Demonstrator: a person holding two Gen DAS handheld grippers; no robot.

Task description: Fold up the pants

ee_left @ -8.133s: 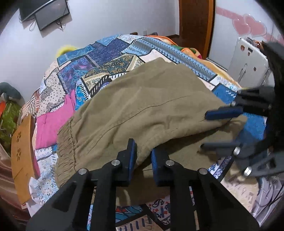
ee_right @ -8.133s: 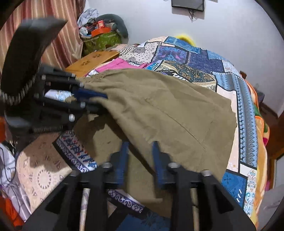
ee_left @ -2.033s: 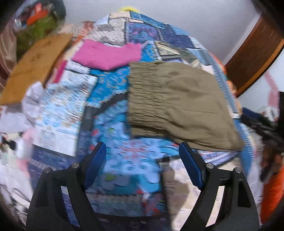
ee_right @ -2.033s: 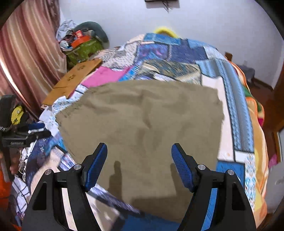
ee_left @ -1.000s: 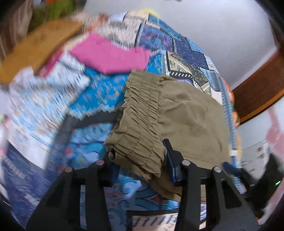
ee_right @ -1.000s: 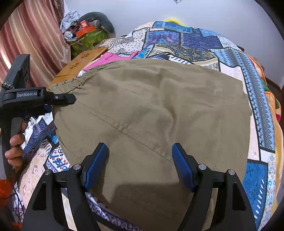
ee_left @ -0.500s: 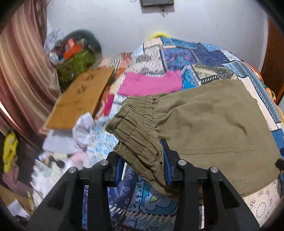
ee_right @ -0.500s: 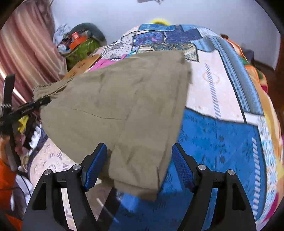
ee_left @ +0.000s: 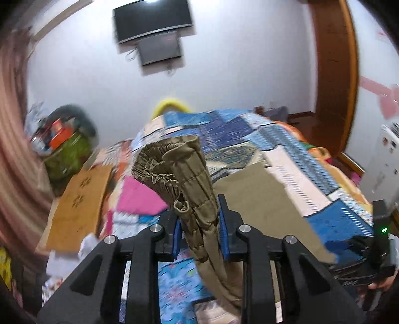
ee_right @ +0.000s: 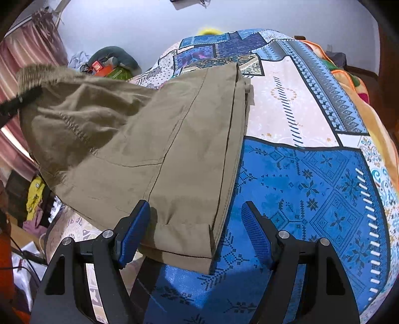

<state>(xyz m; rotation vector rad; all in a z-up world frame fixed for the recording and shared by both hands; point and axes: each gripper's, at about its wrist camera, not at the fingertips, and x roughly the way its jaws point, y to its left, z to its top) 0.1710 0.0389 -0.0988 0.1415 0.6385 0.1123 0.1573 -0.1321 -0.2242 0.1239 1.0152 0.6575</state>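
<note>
The olive pants (ee_right: 162,139) lie folded on the patchwork bedspread (ee_right: 311,179), their left part pulled up off the bed. My left gripper (ee_left: 199,224) has its blue pads pressed on the bunched elastic waistband (ee_left: 184,169) and its jaws are still closing; the cloth hangs down from it. In the right wrist view that gripper is a dark shape (ee_right: 17,102) at the far left under the raised waistband. My right gripper (ee_right: 195,224) stands open just above the near corner of the pants, the folded edge between its fingers but not pinched.
A pink garment (ee_left: 139,199) and a brown board (ee_left: 77,206) lie on the bed's left side. Clutter (ee_left: 62,139) is piled by the curtain. A screen (ee_left: 152,22) hangs on the far wall; a wooden door frame (ee_left: 334,74) stands right.
My left gripper has risen and rolled with the waistband in it, lifting the pants' left side off the bed. The right gripper has stayed open over the pants' near corner.
</note>
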